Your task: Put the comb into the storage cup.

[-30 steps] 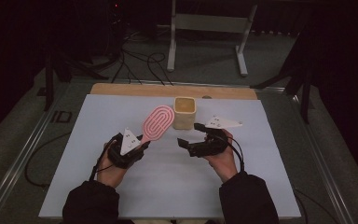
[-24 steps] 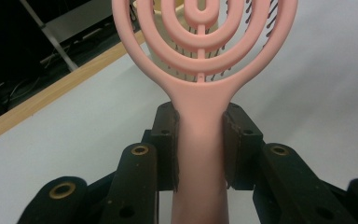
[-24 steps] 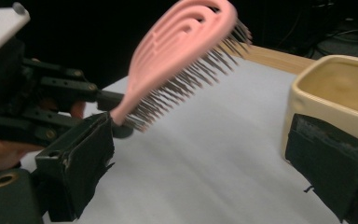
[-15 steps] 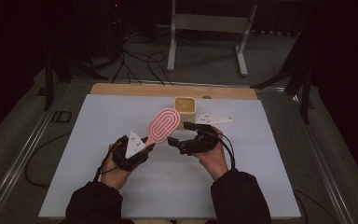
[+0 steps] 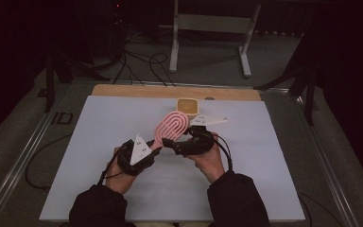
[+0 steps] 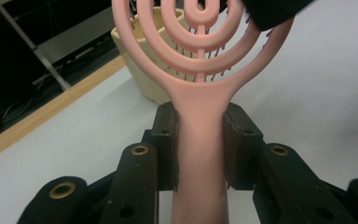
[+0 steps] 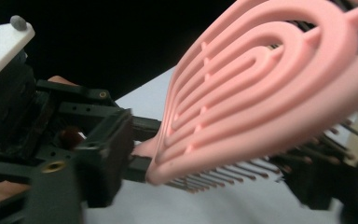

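Note:
A pink hairbrush [image 5: 172, 125] with a looped open head is held up over the white table top [image 5: 99, 142]. My left gripper [image 5: 156, 144] is shut on its handle [image 6: 200, 140], pads pressed on both sides. My right gripper [image 5: 169, 141] comes in from the right. Its jaws have just been closing with the lower brush head [image 7: 261, 84] between them. One jaw touches the pink rim and the other meets the bristle tips. A cream cup [image 5: 187, 105] stands upright just behind the brush.
A wooden strip [image 5: 170, 91] runs along the table's far edge. Metal rails [image 5: 23, 161] border the table on both sides. A white stand [image 5: 208, 28] and cables [image 5: 137, 61] lie on the floor beyond. Both sleeves enter from the near edge.
My right gripper has moved left to the brush head and its jaws have narrowed around it. The left gripper and the brush have shifted slightly right, toward the middle.

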### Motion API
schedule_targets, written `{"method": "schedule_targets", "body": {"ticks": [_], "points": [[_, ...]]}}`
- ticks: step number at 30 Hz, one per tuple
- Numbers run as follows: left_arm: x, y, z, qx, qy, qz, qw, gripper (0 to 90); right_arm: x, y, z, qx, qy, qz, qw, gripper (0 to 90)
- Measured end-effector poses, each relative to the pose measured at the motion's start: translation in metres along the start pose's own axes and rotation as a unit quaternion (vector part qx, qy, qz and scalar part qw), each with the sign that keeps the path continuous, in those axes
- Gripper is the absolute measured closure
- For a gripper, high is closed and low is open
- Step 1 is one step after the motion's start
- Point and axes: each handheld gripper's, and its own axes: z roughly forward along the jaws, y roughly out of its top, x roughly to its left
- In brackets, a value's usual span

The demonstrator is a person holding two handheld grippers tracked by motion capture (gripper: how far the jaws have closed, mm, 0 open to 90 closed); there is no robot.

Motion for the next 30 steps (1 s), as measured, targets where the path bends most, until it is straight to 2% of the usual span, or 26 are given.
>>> {"method": "schedule_targets", "body": {"ticks": [3, 13, 16, 27, 30], "points": [[-0.0007, -0.0008, 0.0001, -0.004, -0.002, 0.001, 1.0, 70.1, -0.0001, 0.0005, 0.0001, -0.003, 0.003, 0.006, 1.0, 38.5], [-0.0033, -0.0002, -0.0004, -0.015, -0.003, 0.001, 0.9999, 70.1, -0.0012, 0.0011, 0.0036, 0.0, 0.009, 0.017, 0.9998, 47.0], [-0.0038, -0.0009, 0.0004, -0.012, -0.003, 0.006, 0.9999, 70.1, -0.0018, 0.0015, 0.0041, 0.001, 0.012, 0.026, 0.9996, 51.4], [-0.0024, -0.0039, 0.0038, -0.008, -0.005, -0.001, 1.0, 70.1, -0.0026, 0.0006, 0.0072, 0.011, 0.036, 0.061, 0.9974, 61.3], [-0.0014, -0.0051, 0.0045, -0.007, -0.008, -0.004, 0.9999, 70.2, -0.0014, 0.0005, 0.0087, 0.012, 0.04, 0.064, 0.9971, 62.8]]}}
